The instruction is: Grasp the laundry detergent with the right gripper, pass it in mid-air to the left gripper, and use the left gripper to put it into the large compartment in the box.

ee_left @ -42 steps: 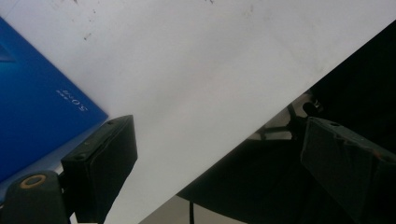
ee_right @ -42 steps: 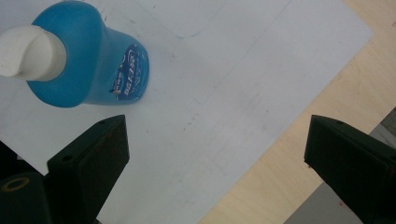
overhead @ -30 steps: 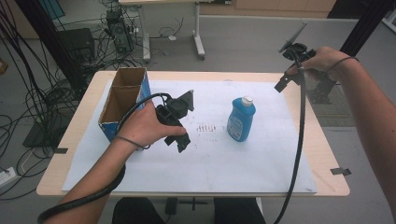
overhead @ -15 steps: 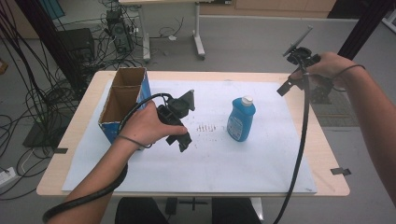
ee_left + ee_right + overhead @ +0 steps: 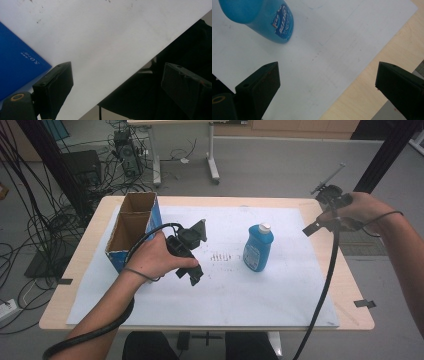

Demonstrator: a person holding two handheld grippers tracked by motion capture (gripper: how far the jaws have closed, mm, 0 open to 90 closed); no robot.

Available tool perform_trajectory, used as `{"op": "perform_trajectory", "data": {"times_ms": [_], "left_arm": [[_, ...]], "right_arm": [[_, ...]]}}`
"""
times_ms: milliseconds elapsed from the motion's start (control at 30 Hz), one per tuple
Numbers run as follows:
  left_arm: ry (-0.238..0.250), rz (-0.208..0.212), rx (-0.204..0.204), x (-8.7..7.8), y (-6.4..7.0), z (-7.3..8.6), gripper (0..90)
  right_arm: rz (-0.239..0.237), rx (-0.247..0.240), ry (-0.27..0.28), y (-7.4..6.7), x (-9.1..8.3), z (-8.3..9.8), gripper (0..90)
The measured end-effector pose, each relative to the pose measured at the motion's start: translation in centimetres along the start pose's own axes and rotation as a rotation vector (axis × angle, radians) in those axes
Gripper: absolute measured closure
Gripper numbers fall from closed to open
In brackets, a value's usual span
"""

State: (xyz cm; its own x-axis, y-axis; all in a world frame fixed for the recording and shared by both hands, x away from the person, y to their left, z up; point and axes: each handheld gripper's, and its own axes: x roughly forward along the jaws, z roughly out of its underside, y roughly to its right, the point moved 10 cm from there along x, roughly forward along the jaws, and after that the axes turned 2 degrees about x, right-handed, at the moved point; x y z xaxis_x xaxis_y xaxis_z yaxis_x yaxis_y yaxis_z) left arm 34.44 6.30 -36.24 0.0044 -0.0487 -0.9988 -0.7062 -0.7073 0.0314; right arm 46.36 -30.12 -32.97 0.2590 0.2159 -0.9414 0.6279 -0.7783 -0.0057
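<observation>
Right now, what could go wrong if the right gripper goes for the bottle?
The blue bottle stands upright and narrow on the white sheet; a sideways bump from the open right gripper could tip it. That gripper's cable hangs close beside the bottle and might snag it. The open box sits behind the left gripper.

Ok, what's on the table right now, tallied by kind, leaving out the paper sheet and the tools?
Blue bottle with white cap: 1
Open cardboard box with blue sides: 1
Total: 2
</observation>
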Motion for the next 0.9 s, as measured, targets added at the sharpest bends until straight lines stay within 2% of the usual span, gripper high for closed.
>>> {"op": "perform_trajectory", "data": {"times_ms": [467,900], "left_arm": [[0.004,-0.001,0.01,0.1,0.2,-0.3,10.6],[0.02,-0.002,0.019,0.2,0.3,-0.9,10.7]], "right_arm": [[0.011,0.005,0.043,-0.7,0.0,2.6,5.1],[0.003,0.007,0.096,-1.7,1.4,4.6,5.2]]}}
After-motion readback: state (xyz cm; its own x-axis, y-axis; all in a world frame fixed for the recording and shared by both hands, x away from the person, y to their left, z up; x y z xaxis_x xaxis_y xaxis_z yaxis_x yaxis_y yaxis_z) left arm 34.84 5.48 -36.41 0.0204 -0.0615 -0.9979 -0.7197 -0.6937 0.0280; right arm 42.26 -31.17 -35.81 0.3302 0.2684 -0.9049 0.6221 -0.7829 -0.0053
